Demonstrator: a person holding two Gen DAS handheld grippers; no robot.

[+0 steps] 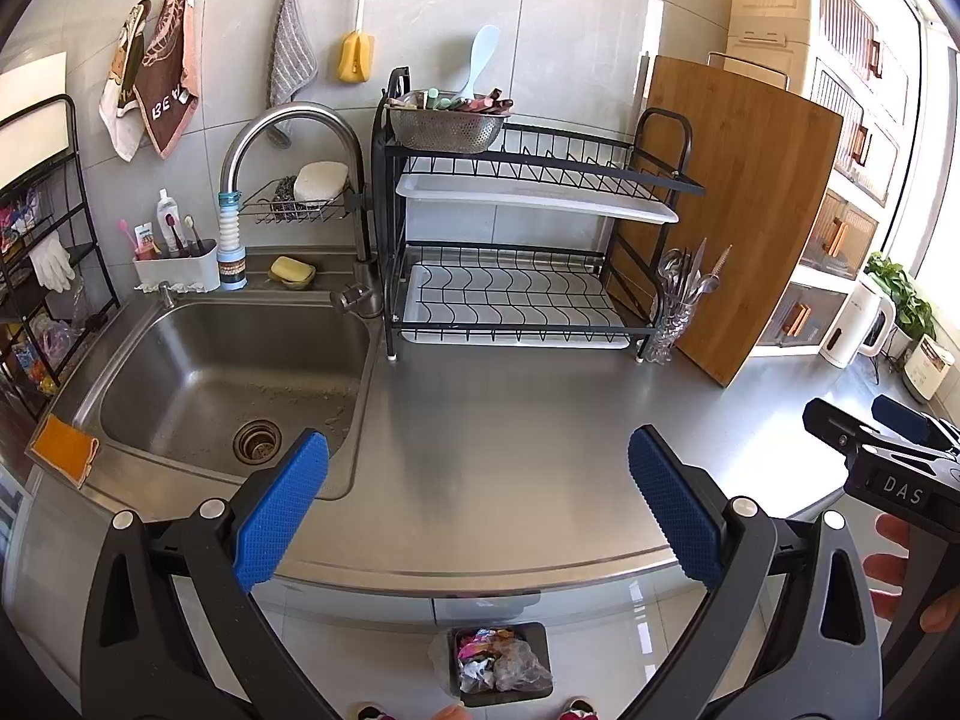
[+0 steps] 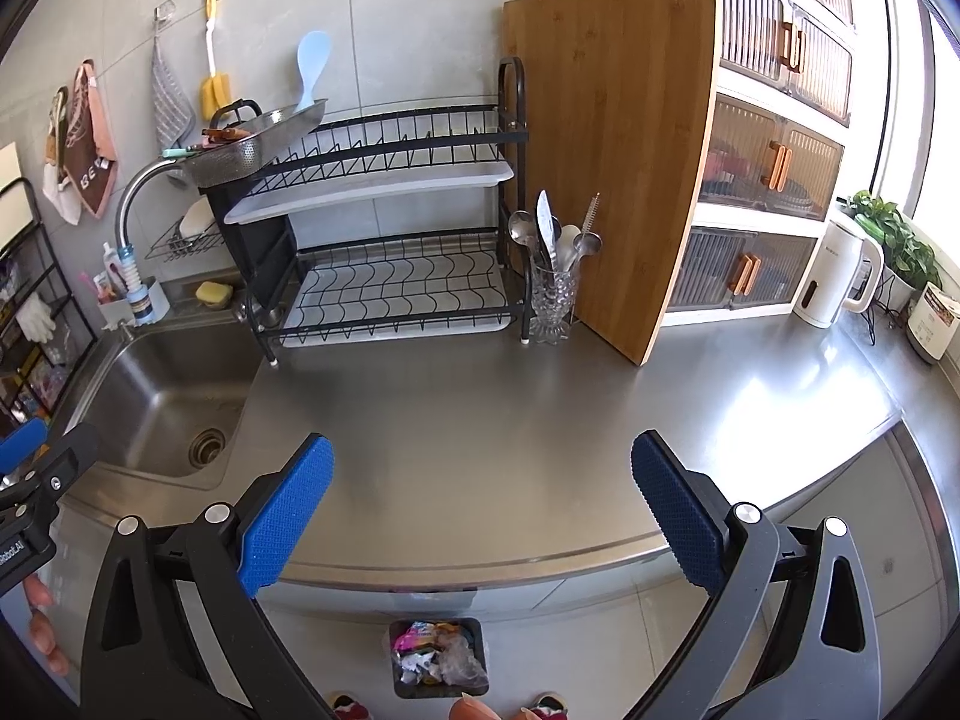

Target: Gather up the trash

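Observation:
A small dark trash bin (image 1: 501, 663) stands on the floor below the counter edge, holding crumpled colourful wrappers and clear plastic; it also shows in the right wrist view (image 2: 438, 657). My left gripper (image 1: 478, 504) is open and empty above the front of the steel counter (image 1: 510, 420). My right gripper (image 2: 480, 507) is open and empty over the same counter (image 2: 480, 408). The right gripper shows at the right edge of the left wrist view (image 1: 882, 438); the left gripper shows at the left edge of the right wrist view (image 2: 36, 462). No loose trash shows on the counter.
A steel sink (image 1: 228, 384) with a faucet (image 1: 288, 138) lies left. A black two-tier dish rack (image 1: 516, 264), a glass cutlery holder (image 1: 675, 312) and a bamboo cutting board (image 1: 738, 210) stand at the back. A white kettle (image 2: 840, 267) and a plant (image 2: 894, 240) are far right.

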